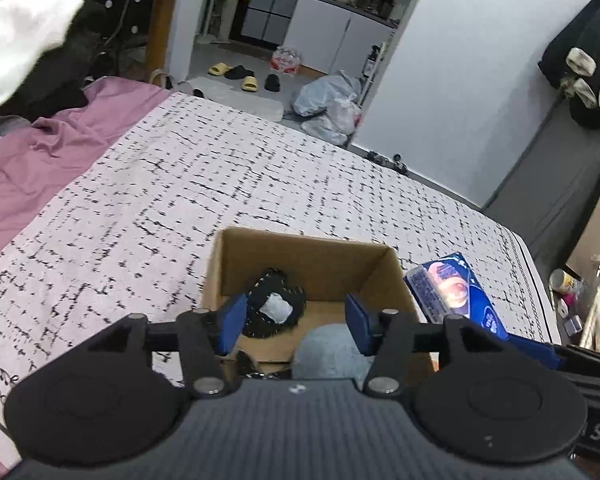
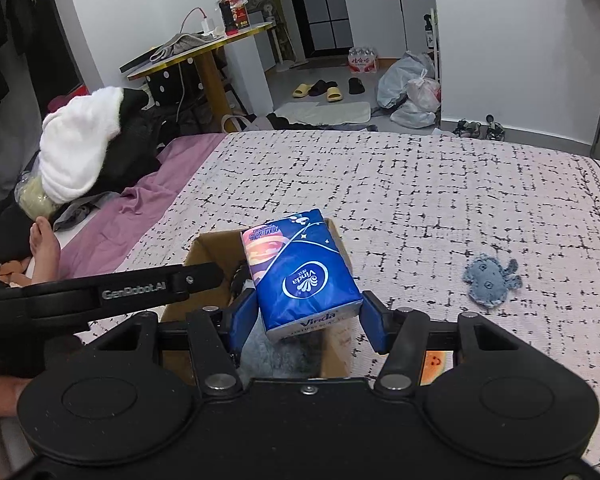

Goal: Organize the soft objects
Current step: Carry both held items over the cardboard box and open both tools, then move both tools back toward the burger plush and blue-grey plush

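Note:
A cardboard box [image 1: 312, 256] stands on the bed. Inside it lie a black crocheted piece [image 1: 274, 300] and a grey-blue soft item [image 1: 328, 350]. My left gripper [image 1: 296, 318] is open and empty, just above the box opening. My right gripper [image 2: 308, 320] is shut on a blue Vinda tissue pack [image 2: 300, 272] and holds it over the box [image 2: 216, 248]. The pack also shows in the left wrist view [image 1: 456, 290], beside the box's right wall. A small blue-grey felt toy [image 2: 490, 278] lies on the bed to the right.
The bed has a white black-flecked cover [image 2: 420, 184] and a purple sheet [image 2: 140, 216] to the left. White and black clothes [image 2: 84, 148] are piled at the far left beside a bare foot [image 2: 44, 248]. A watermelon-print item [image 2: 434, 366] peeks out under my right gripper.

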Motion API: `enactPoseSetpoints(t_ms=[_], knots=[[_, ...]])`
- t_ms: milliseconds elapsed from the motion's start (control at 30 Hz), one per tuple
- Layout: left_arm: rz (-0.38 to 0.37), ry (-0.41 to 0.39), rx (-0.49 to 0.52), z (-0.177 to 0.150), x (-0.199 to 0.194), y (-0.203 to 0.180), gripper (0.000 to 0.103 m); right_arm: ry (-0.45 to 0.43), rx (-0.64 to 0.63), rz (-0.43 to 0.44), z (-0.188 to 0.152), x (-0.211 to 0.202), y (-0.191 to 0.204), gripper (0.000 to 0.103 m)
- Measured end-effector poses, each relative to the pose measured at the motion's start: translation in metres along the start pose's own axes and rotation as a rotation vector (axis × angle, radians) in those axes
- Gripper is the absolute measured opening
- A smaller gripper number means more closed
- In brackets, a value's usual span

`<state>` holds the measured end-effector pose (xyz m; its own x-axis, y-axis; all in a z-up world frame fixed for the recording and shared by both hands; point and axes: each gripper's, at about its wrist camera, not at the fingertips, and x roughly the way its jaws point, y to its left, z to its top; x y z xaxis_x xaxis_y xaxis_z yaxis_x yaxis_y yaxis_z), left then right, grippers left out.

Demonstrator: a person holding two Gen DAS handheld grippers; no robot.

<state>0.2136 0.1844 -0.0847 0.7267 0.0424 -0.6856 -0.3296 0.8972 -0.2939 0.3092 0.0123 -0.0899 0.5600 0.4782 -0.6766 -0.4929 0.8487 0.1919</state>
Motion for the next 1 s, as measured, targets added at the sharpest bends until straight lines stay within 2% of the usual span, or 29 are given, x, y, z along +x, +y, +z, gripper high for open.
enactPoseSetpoints(t_ms=[200,400,467,567,800,1000], knots=[[0.037,-0.016,-0.026,0.0,-0.013,0.01,0.065,0.01,0.014,0.015,0.002,0.013,0.004,0.054],[0.06,-0.033,-0.048,0.002,-0.023,0.015,0.068,0.013,0.023,0.034,0.005,0.022,0.011,0.055],[0.069,-0.038,-0.072,0.002,-0.026,0.019,0.068,-0.005,0.004,0.048,0.007,0.023,0.014,0.057],[0.051,-0.029,-0.076,0.003,-0.029,0.022,0.073,-0.008,-0.021,0.023,0.011,0.027,0.015,0.068],[0.067,-0.035,-0.041,0.003,-0.031,0.009,0.082,-0.018,0.005,0.024,0.006,0.014,-0.005,0.07],[0.083,-0.019,0.022,-0.004,-0.026,-0.015,0.083,-0.021,0.024,0.025,0.0,-0.005,-0.037,0.073]])
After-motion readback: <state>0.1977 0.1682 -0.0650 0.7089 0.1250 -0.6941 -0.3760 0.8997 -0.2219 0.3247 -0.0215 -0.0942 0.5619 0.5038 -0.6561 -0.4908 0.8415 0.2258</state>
